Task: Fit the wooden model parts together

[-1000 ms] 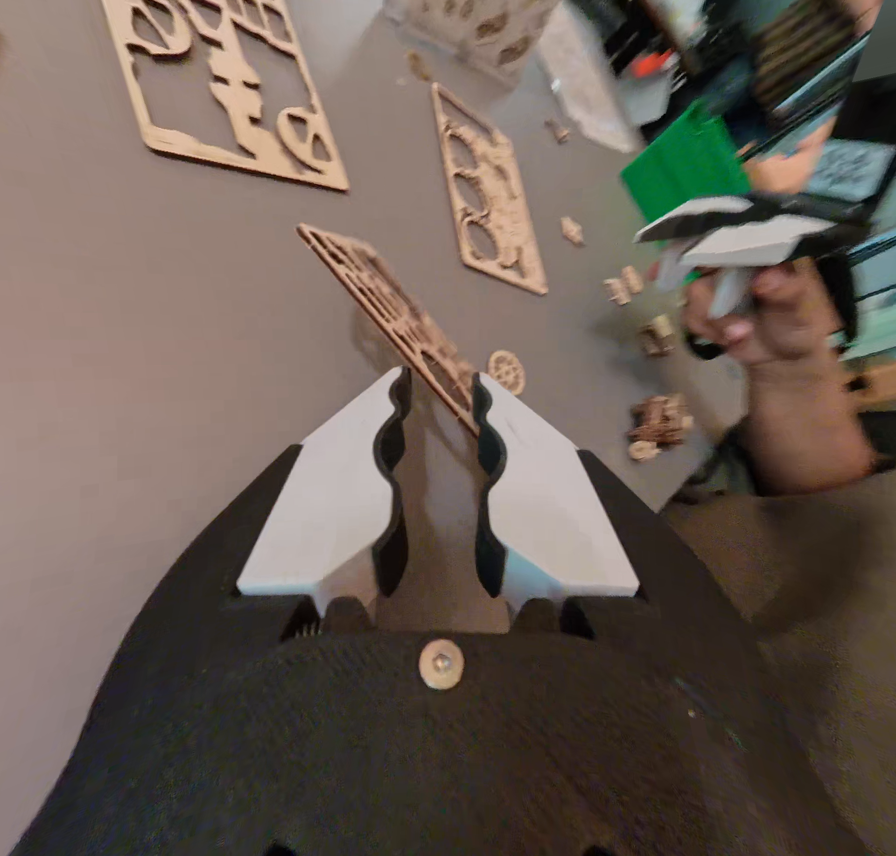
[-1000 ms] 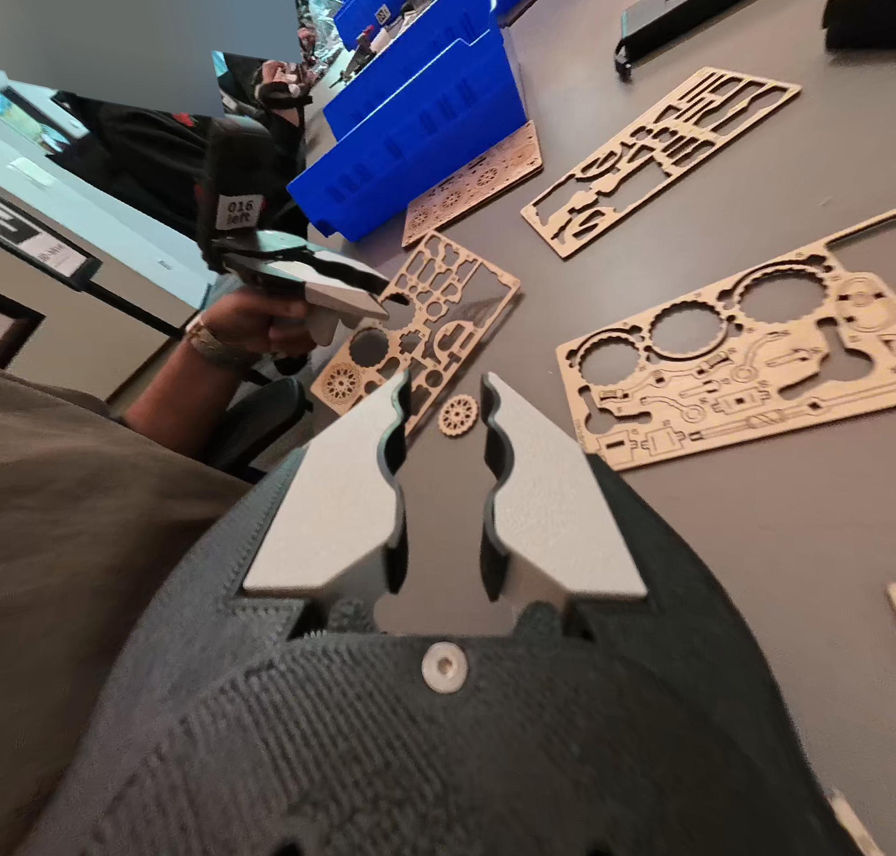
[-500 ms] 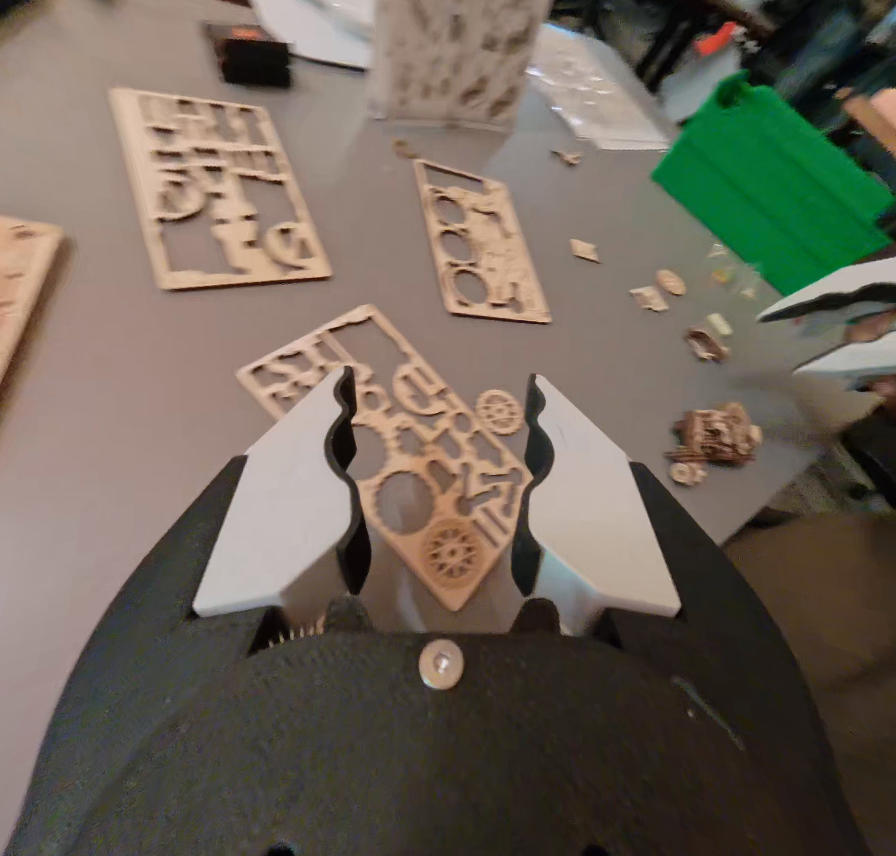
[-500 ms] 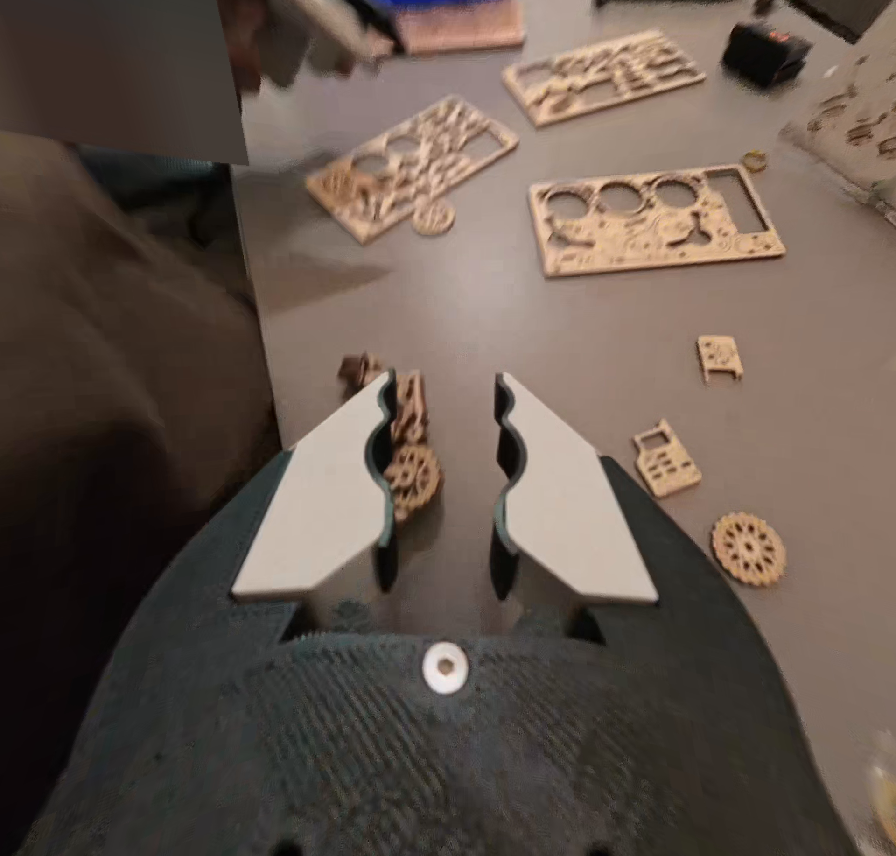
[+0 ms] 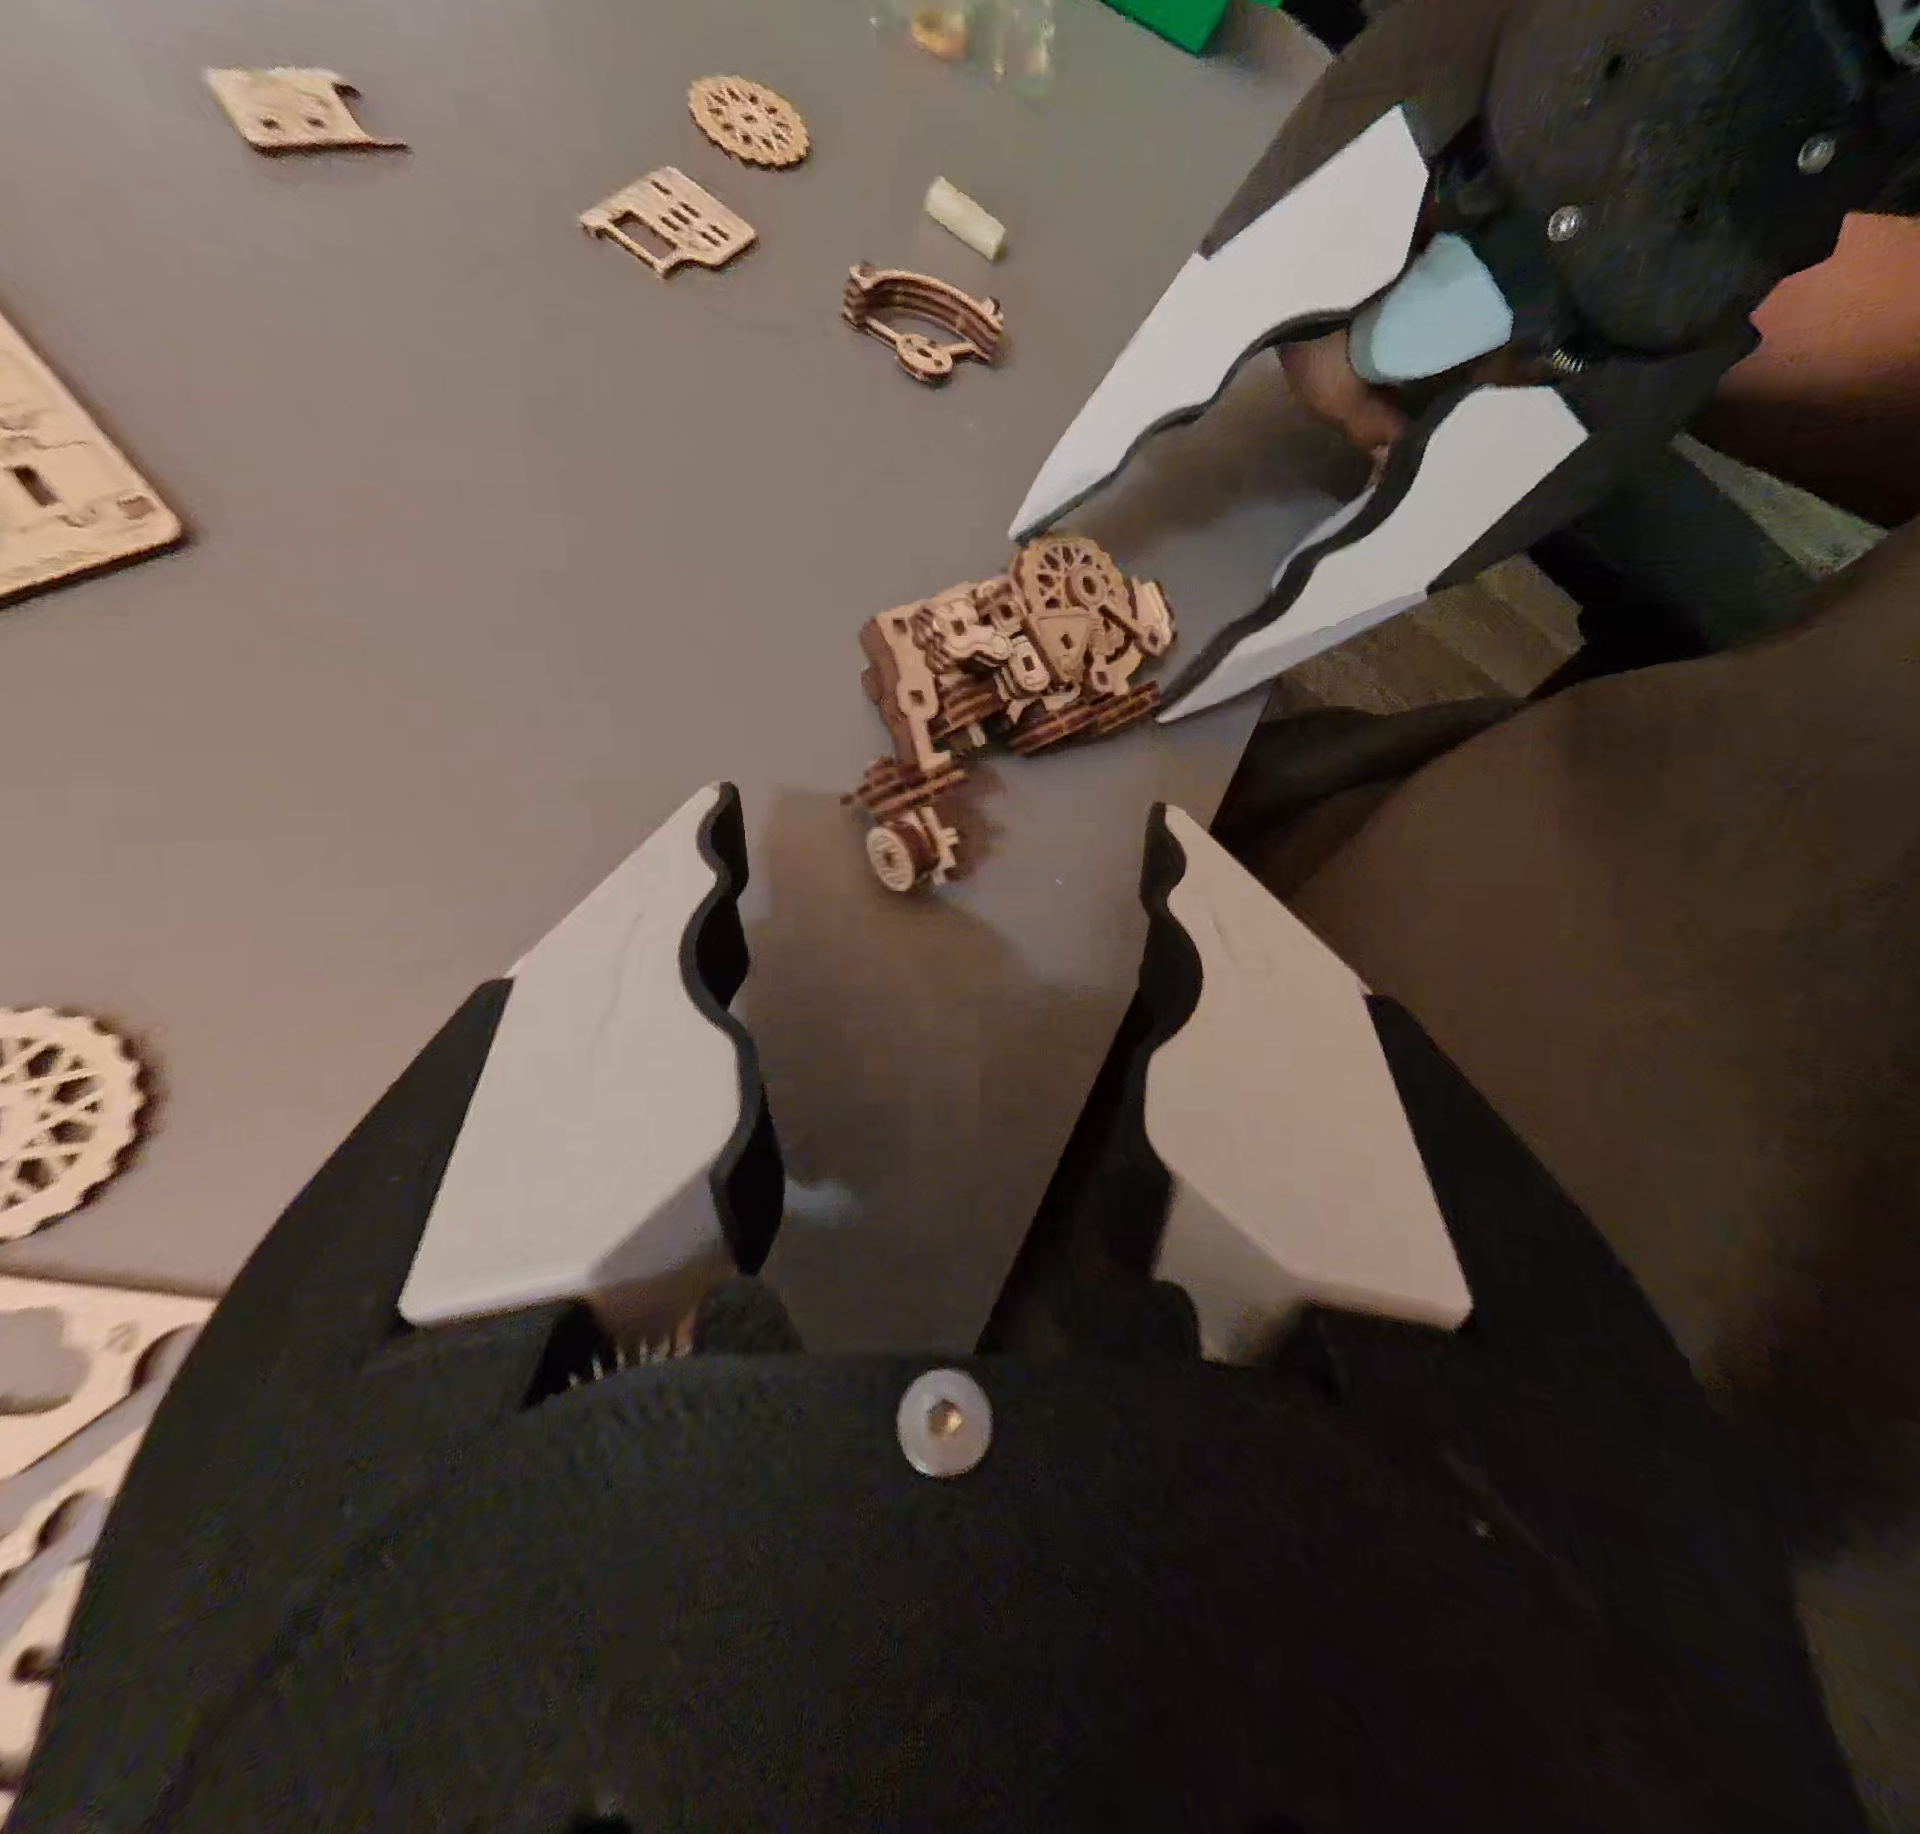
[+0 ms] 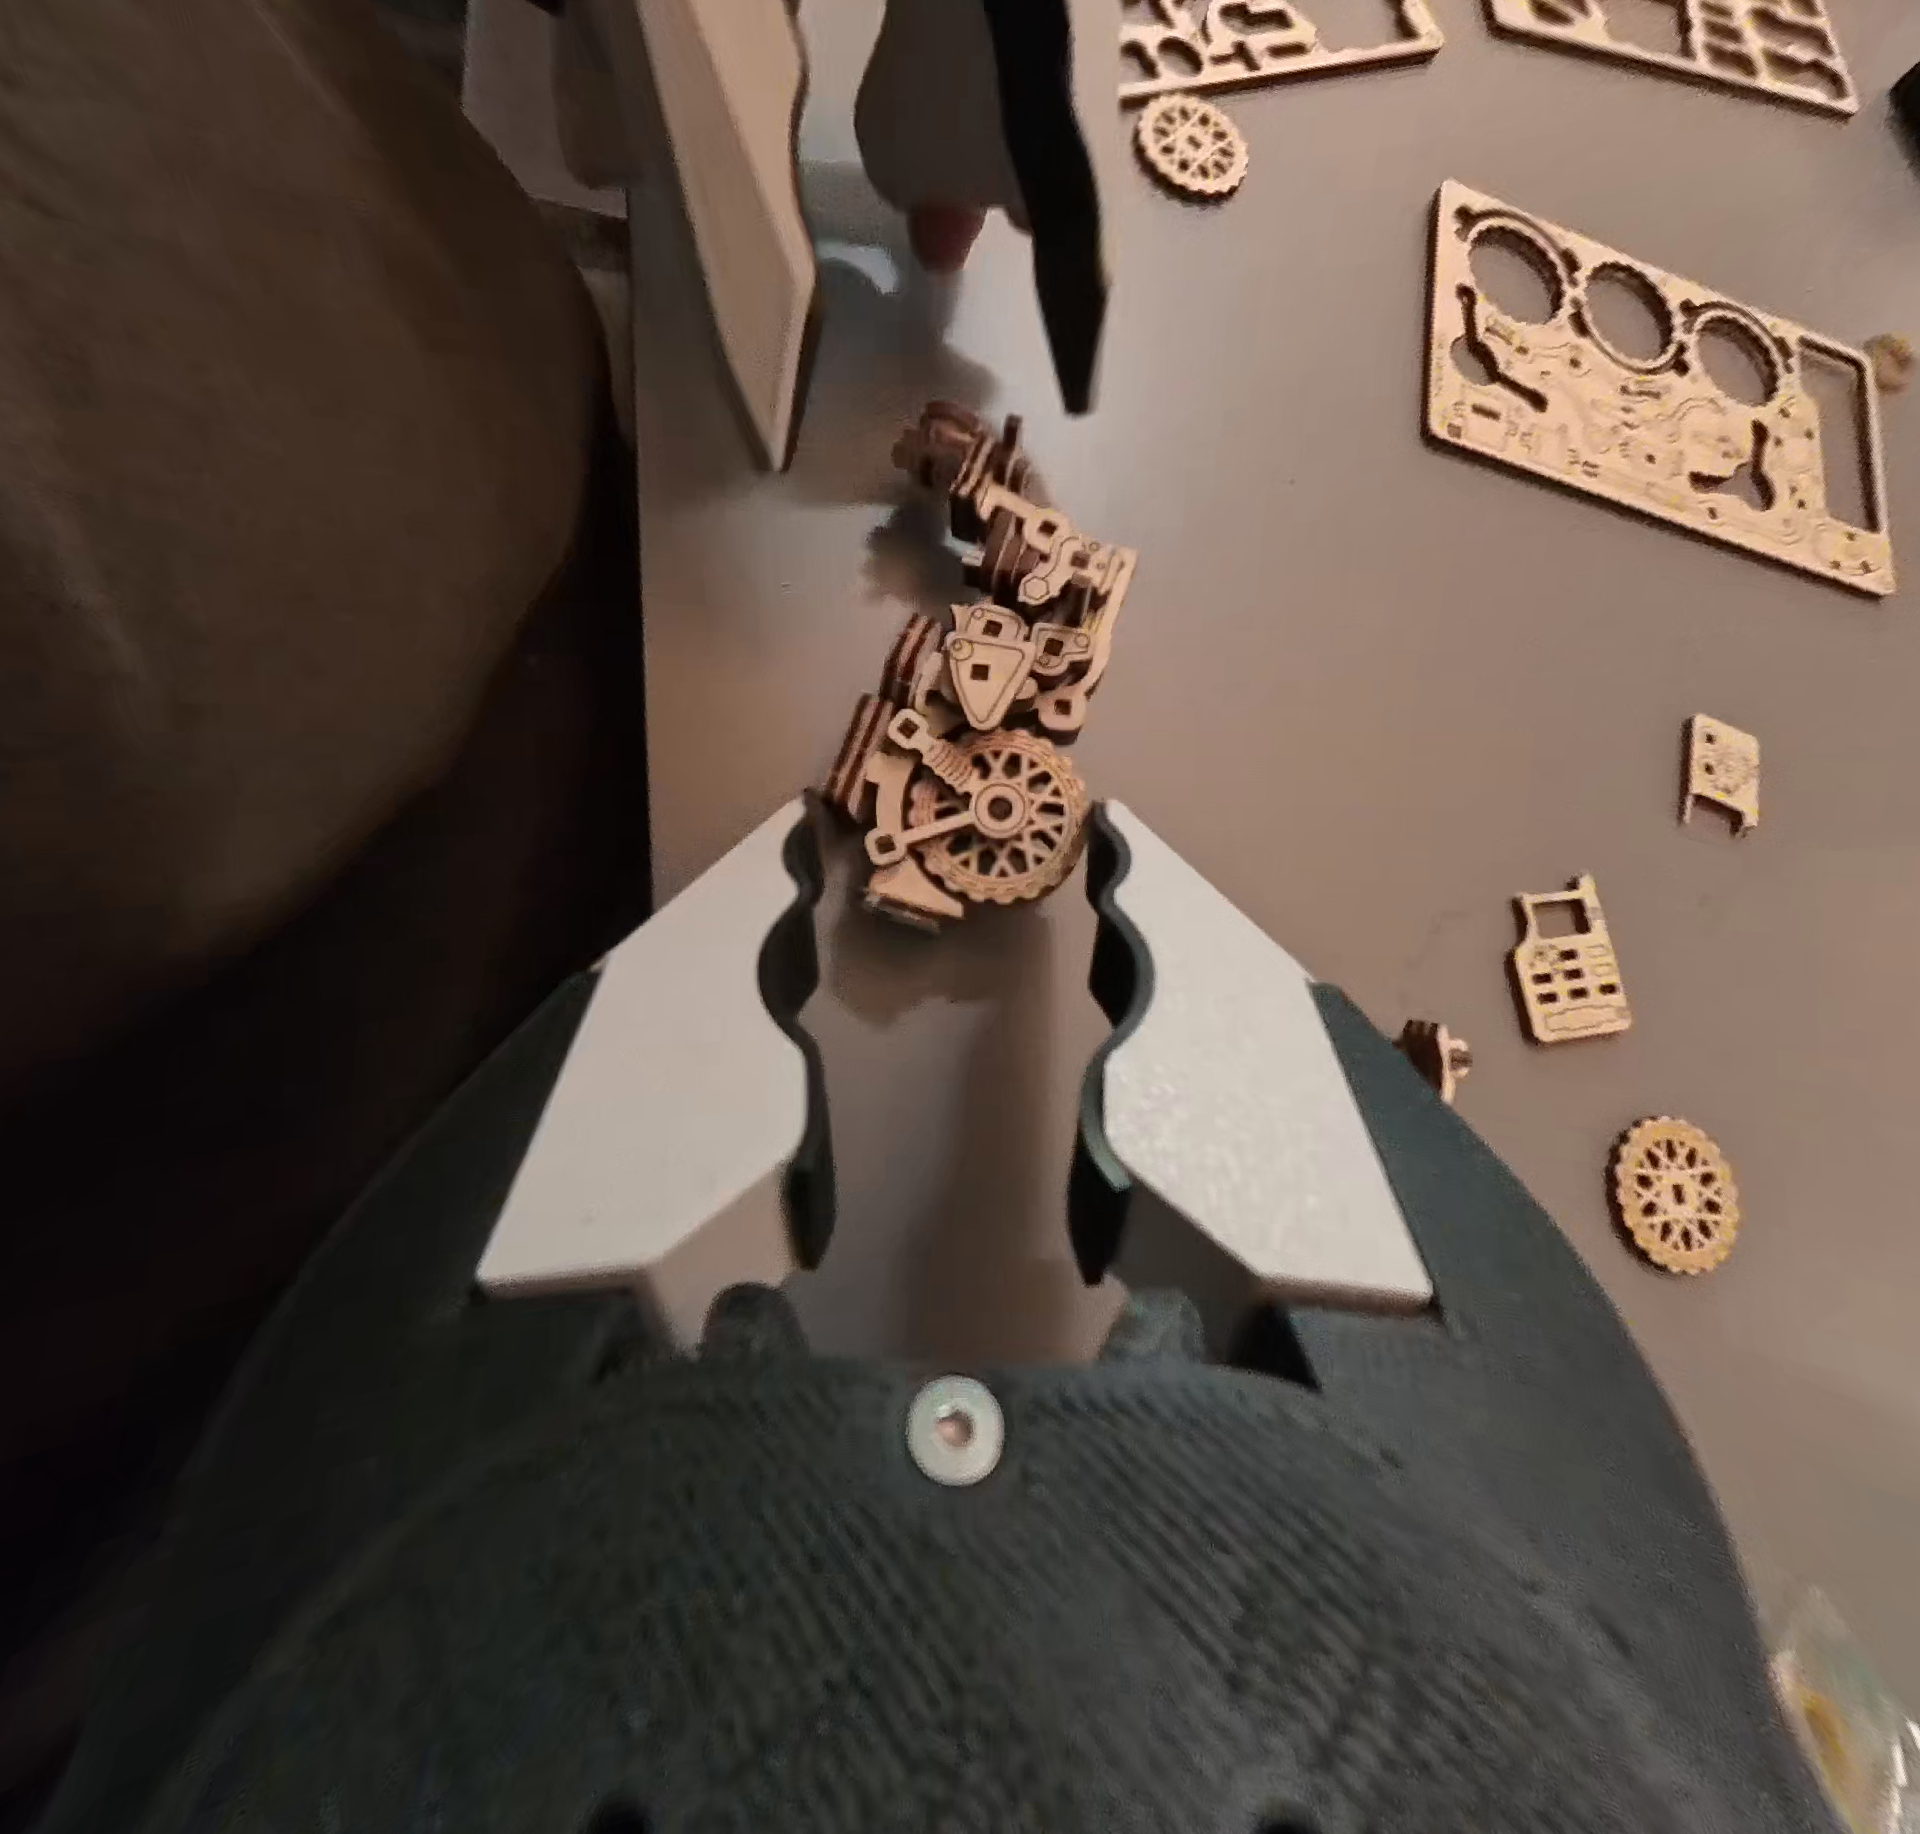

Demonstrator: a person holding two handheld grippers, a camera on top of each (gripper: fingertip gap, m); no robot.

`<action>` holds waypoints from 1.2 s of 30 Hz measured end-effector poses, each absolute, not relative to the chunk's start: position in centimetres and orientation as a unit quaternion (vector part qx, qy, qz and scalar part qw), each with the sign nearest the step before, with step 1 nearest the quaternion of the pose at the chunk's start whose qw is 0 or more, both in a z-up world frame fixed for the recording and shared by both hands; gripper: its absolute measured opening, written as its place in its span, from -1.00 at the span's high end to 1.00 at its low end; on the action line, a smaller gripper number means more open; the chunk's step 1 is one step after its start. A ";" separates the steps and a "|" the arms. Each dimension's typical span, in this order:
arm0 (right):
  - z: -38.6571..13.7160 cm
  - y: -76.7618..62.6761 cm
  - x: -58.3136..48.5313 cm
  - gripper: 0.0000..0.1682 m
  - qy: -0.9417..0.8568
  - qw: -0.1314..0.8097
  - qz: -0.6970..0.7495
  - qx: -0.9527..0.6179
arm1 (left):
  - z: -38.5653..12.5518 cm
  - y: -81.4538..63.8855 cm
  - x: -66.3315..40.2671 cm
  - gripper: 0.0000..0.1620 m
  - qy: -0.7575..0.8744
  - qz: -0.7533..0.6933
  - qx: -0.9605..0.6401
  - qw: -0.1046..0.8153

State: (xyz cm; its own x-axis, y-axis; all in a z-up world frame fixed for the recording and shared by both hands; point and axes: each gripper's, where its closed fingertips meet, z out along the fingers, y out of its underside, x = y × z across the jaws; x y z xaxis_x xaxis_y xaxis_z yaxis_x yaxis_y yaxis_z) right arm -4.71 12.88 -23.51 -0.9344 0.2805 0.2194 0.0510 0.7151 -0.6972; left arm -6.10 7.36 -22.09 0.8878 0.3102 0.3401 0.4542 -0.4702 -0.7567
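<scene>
Both grippers swung off the parts sheet to the half-built wooden model (image 6: 992, 704): right gripper (image 6: 951, 828) jaws released, straddling its gear, prob. touching; left gripper (image 5: 940, 818) released, empty.

The left gripper (image 5: 940, 828) hangs low over the table edge with its two pale fingers spread wide and nothing between them. At its two o'clock the right gripper (image 5: 1086, 626) slants down toward seven o'clock, jaws parted, one tip on either side of the wooden assembly (image 6: 982, 704) without clearly pinching it. A hand (image 5: 1340, 397) grips it from beneath.
</scene>
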 end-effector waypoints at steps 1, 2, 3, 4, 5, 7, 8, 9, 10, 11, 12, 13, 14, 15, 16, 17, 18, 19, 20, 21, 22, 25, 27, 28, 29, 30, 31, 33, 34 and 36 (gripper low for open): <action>-23.5 12.9 -4.9 0.40 -0.912 0.155 0.369 -0.093 | -22.5 7.5 -5.9 0.09 -0.221 -0.078 -0.859 0.456; -23.5 12.9 -5.1 0.40 -0.911 0.152 0.371 -0.097 | -22.8 7.7 -5.8 0.10 -0.218 -0.077 -0.862 0.450; -23.5 12.9 -5.3 0.41 -0.909 0.148 0.376 -0.103 | -23.1 7.8 -5.7 0.11 -0.216 -0.077 -0.865 0.447; -23.3 12.9 -5.4 0.41 -0.905 0.140 0.385 -0.111 | -23.2 7.9 -5.6 0.11 -0.217 -0.078 -0.865 0.445; -23.1 12.9 -5.6 0.41 -0.900 0.128 0.398 -0.123 | -23.3 7.9 -5.7 0.12 -0.219 -0.079 -0.864 0.446; -22.4 12.8 -5.9 0.41 -0.884 0.090 0.433 -0.156 | -23.2 8.0 -5.9 0.14 -0.223 -0.084 -0.860 0.451; -22.1 12.9 -6.2 0.41 -0.873 0.067 0.450 -0.177 | -23.0 8.1 -6.1 0.18 -0.226 -0.086 -0.856 0.457; -21.8 13.0 -6.4 0.41 -0.861 0.042 0.466 -0.199 | -22.8 8.2 -6.4 0.21 -0.232 -0.086 -0.852 0.463; -21.6 13.1 -6.7 0.41 -0.850 0.016 0.479 -0.220 | -22.6 8.2 -6.6 0.28 -0.236 -0.087 -0.847 0.468; -21.5 13.3 -7.0 0.41 -0.838 -0.008 0.490 -0.241 | -22.5 8.2 -6.9 0.33 -0.241 -0.087 -0.843 0.472; -21.3 13.4 -7.2 0.41 -0.825 -0.032 0.500 -0.259 | -22.5 8.2 -7.3 0.42 -0.248 -0.082 -0.842 0.472; -21.3 13.6 -7.5 0.42 -0.814 -0.053 0.508 -0.278 | -22.5 8.1 -7.7 0.49 -0.254 -0.078 -0.841 0.471; -21.2 13.8 -7.8 0.42 -0.803 -0.070 0.514 -0.294 | -22.5 8.0 -8.1 0.55 -0.259 -0.076 -0.840 0.471; -21.2 13.9 -8.0 0.42 -0.794 -0.084 0.519 -0.306 | -22.5 8.0 -8.4 0.61 -0.266 -0.075 -0.837 0.472; -21.2 14.0 -8.2 0.42 -0.787 -0.093 0.521 -0.317 | -22.5 7.9 -8.7 0.67 -0.274 -0.075 -0.834 0.472; -21.3 14.1 -8.4 0.42 -0.783 -0.096 0.523 -0.322 | -22.4 7.9 -9.0 0.74 -0.282 -0.077 -0.829 0.476; -21.2 14.1 -8.5 0.40 -0.782 -0.097 0.524 -0.323 | -22.2 8.0 -9.1 0.80 -0.290 -0.084 -0.823 0.482; -21.2 14.1 -8.6 0.37 -0.783 -0.093 0.523 -0.323 | -22.0 8.1 -9.3 0.80 -0.300 -0.094 -0.815 0.486; -21.2 14.2 -8.6 0.34 -0.786 -0.086 0.522 -0.319 | -21.8 8.2 -9.5 0.80 -0.309 -0.103 -0.808 0.490; -21.1 14.2 -8.7 0.32 -0.790 -0.073 0.522 -0.313 | -21.6 8.2 -9.8 0.80 -0.320 -0.109 -0.801 0.494; -21.0 14.3 -8.8 0.31 -0.795 -0.054 0.522 -0.303 | -21.5 8.2 -10.1 0.80 -0.330 -0.112 -0.795 0.496; -20.0 14.6 -9.1 0.31 -0.819 0.065 0.518 -0.238 | -21.5 8.1 -11.0 0.81 -0.361 -0.113 -0.786 0.488; -19.5 14.5 -8.9 0.33 -0.837 0.156 0.492 -0.180 | -21.6 7.9 -11.7 0.82 -0.388 -0.111 -0.779 0.479; -19.7 14.3 -8.7 0.33 -0.845 0.183 0.476 -0.161 | -21.6 7.9 -12.0 0.82 -0.401 -0.112 -0.774 0.477; -20.0 14.0 -8.7 0.33 -0.850 0.201 0.462 -0.152 | -21.6 7.9 -12.2 0.83 -0.408 -0.114 -0.771 0.475; -20.4 13.8 -8.6 0.33 -0.854 0.208 0.452 -0.149 | -21.5 8.0 -12.3 0.83 -0.414 -0.114 -0.770 0.471; -20.7 13.6 -8.6 0.35 -0.857 0.208 0.447 -0.149 | -21.5 8.0 -12.5 0.83 -0.419 -0.111 -0.770 0.469; -21.2 13.5 -8.8 0.44 -0.858 0.210 0.440 -0.160 | -21.3 8.2 -12.8 0.83 -0.425 -0.099 -0.771 0.464; -21.3 13.4 -8.7 0.49 -0.860 0.206 0.438 -0.160 | -21.3 8.3 -12.9 0.83 -0.426 -0.095 -0.773 0.461; -21.3 13.6 -9.1 0.70 -0.861 0.213 0.431 -0.164 | -21.1 8.5 -12.8 0.83 -0.426 -0.093 -0.775 0.458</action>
